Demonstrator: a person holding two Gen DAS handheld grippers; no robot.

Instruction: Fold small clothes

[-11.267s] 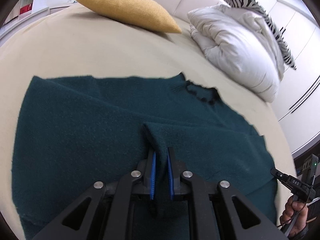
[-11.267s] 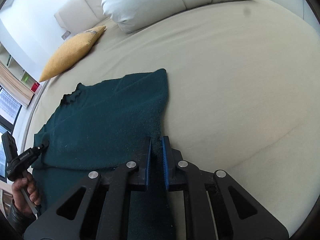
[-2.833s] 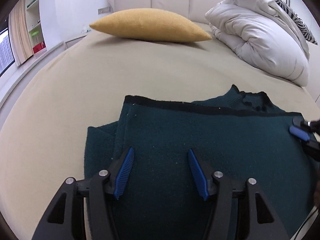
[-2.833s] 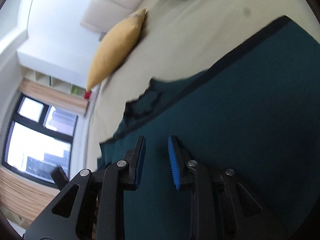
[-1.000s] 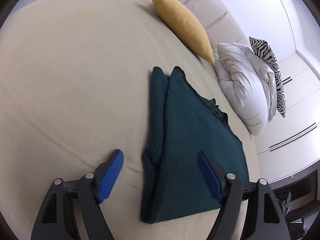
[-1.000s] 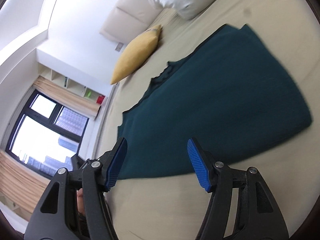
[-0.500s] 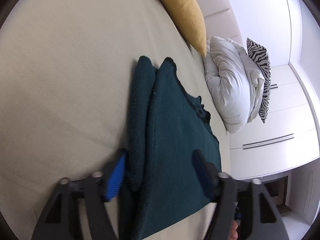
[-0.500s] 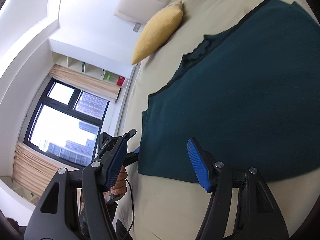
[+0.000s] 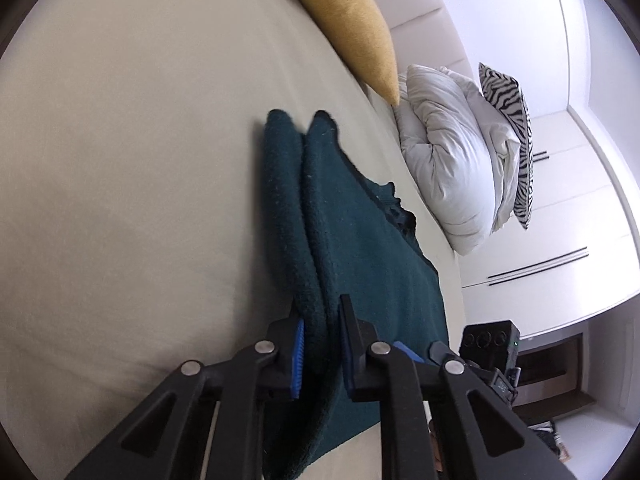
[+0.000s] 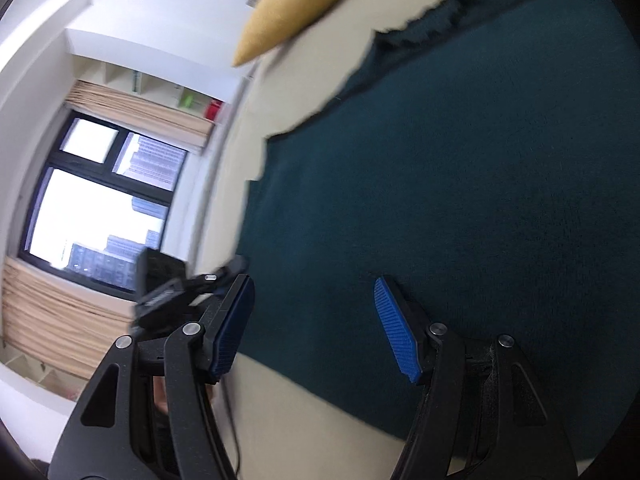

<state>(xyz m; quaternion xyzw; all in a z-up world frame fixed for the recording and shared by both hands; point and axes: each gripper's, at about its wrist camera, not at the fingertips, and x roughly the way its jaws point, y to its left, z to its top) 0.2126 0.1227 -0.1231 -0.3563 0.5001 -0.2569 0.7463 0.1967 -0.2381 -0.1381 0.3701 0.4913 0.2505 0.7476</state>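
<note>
A dark teal knit sweater (image 9: 360, 240) lies folded on the beige bed (image 9: 140, 160). My left gripper (image 9: 320, 344) is shut on the thick folded edge of the sweater at its near corner. In the right wrist view the sweater (image 10: 460, 180) fills the middle and right. My right gripper (image 10: 314, 324) is open and empty, just above the sweater's near edge. The left gripper (image 10: 224, 276) shows there at the sweater's left corner, blurred.
A yellow cushion (image 9: 352, 28), a white duvet (image 9: 452, 168) and a zebra pillow (image 9: 516, 136) lie at the head of the bed. White wardrobes (image 9: 580, 220) stand to the right. A window (image 10: 100, 200) and shelves (image 10: 160, 88) are beyond the bed's left side.
My left gripper has closed from wide open onto the sweater's folded edge. My right gripper, still open, has moved closer over the sweater's near edge.
</note>
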